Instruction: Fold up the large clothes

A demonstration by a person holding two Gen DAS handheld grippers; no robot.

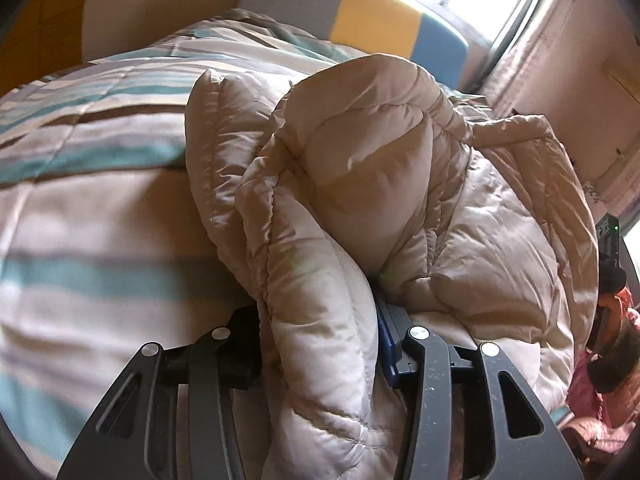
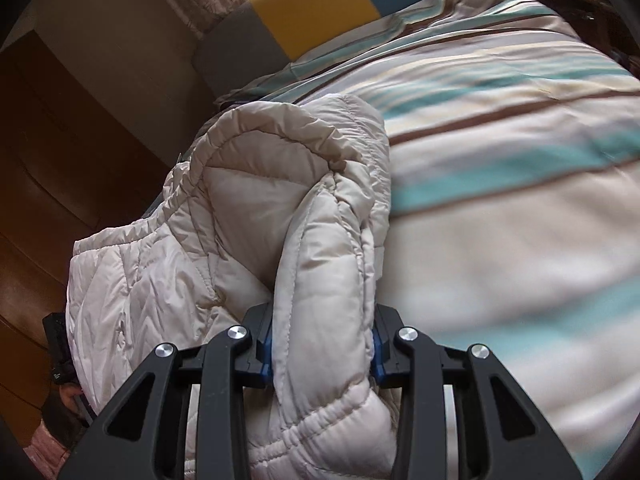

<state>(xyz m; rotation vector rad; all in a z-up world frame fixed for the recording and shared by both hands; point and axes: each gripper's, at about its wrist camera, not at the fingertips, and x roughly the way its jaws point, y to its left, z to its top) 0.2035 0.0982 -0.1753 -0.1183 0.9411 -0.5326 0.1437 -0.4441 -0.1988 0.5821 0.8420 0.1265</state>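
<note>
Clamping a thick fold of the beige quilted puffer jacket (image 1: 360, 184), the left gripper (image 1: 320, 320) fills the six o'clock part of the left wrist view, its dark fingers (image 1: 240, 332) pressed against the padded fabric from both sides. The jacket bulges from the centre toward three o'clock, lying over a striped bedspread (image 1: 92, 152) of teal, brown and cream that spreads toward nine o'clock. A grey, yellow and blue headboard (image 1: 376, 20) stands at twelve o'clock. In the right wrist view, the right gripper (image 2: 322, 344) at six o'clock is likewise closed on a padded edge of the same jacket (image 2: 248, 200), which heaps from the centre toward eight o'clock, with the bedspread (image 2: 520, 160) running toward three o'clock and the headboard (image 2: 312, 12) at twelve o'clock.
</note>
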